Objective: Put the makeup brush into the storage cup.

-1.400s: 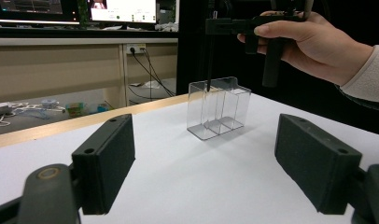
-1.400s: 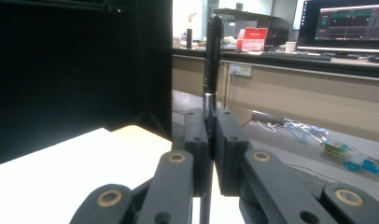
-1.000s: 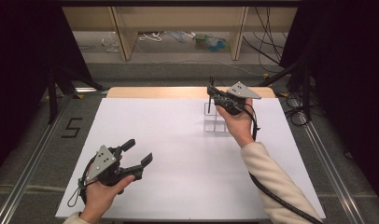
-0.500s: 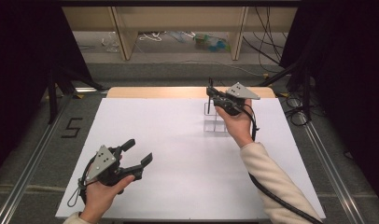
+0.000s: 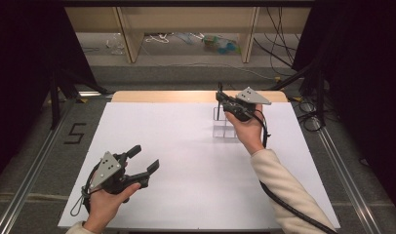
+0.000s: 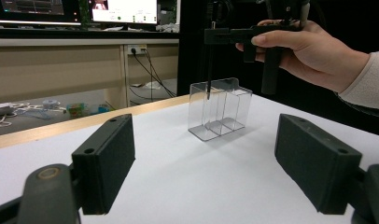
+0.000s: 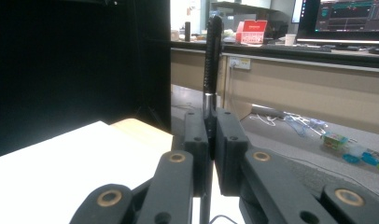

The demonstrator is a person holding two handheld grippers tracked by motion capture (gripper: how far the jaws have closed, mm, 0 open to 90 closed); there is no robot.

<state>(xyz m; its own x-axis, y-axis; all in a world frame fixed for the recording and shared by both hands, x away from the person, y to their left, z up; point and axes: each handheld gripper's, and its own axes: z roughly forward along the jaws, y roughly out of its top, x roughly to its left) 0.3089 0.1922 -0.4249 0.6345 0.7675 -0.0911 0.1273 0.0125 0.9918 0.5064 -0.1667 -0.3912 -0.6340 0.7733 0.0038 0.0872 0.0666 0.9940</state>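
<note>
A clear plastic holder [image 5: 224,128] with three compartments stands on the white table sheet [image 5: 186,141] at the back right. My right gripper [image 5: 219,98] hovers just above it, shut on a thin black pen [image 5: 219,109] held upright. From the left gripper view, the pen [image 6: 209,70] dips its lower end just inside the top of the holder's [image 6: 220,109] leftmost compartment. In the right gripper view the pen [image 7: 212,51] rises between the closed pads of that gripper [image 7: 210,135]. My left gripper [image 5: 145,157] rests low at the front left, open and holding nothing [image 6: 208,163].
A bare wooden strip [image 5: 157,96] runs along the table's far edge. Beyond it are shelf legs and loose items on the floor [image 5: 220,44]. Metal rails [image 5: 35,170] flank the table, and cables [image 5: 308,117] lie at the right. A "5" [image 5: 75,132] marks the floor left.
</note>
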